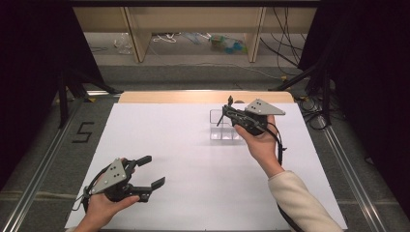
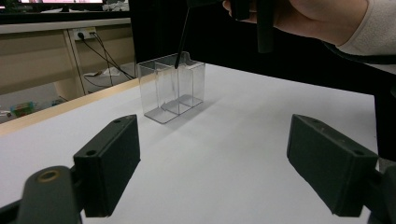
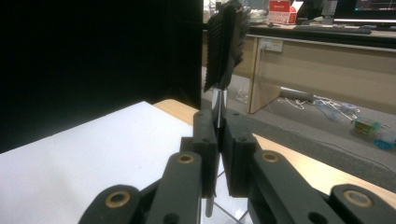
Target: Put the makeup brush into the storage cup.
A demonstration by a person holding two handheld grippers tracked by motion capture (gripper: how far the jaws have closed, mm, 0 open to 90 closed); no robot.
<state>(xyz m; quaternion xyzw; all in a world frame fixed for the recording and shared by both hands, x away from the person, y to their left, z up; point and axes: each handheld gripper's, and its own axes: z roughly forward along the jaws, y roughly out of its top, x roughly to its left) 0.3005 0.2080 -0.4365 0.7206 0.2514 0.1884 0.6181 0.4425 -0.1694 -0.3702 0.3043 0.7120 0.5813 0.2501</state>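
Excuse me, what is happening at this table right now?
A person holds a gripper in each hand over a white table. The right gripper is shut on a thin black brush, its lower end dipping into a clear plastic container. The left gripper is open and holds nothing.

My left gripper [image 1: 147, 170] was black, with a grey three-cornered plate [image 1: 111, 176] dotted with small holes and blocky pads [image 2: 109, 163] on its jaws. My right gripper [image 1: 231, 112] matched it, brass-coloured rivets [image 3: 186, 158] at its links, a black cable [image 1: 280, 145] beside my cream sleeve [image 1: 300, 203].
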